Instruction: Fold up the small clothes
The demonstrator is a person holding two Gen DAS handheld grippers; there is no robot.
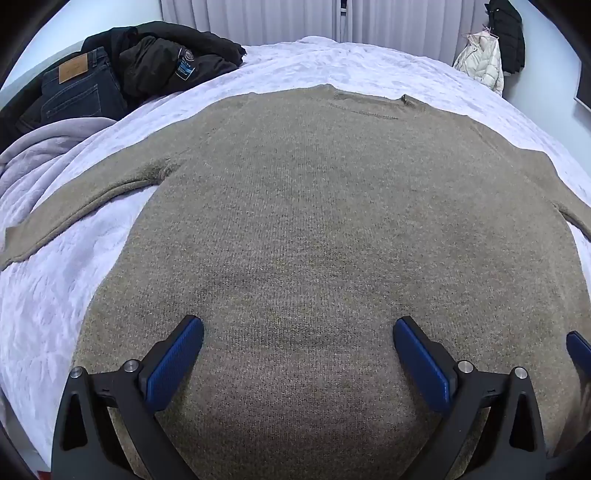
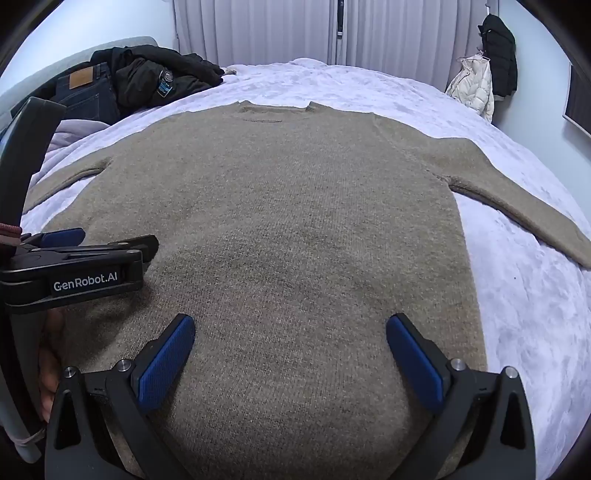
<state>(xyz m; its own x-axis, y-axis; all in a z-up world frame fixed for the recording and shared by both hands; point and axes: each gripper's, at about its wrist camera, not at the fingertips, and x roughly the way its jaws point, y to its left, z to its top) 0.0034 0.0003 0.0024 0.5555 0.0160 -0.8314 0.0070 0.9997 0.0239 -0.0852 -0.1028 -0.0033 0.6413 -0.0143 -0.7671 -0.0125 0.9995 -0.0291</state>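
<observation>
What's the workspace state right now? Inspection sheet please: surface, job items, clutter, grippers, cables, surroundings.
Surface: bed with white textured blanket.
Job's things: tan knit sweater spread flat, collar at far end, both sleeves out to the sides, unfolded.
Clutter: jeans, black jacket and grey blanket at far left.
Grippers: left gripper open, empty, over the hem; right gripper open, empty, beside it.
Cables: nothing seen.
Surroundings: white curtains; cream coat and black coat hanging on the right wall.
</observation>
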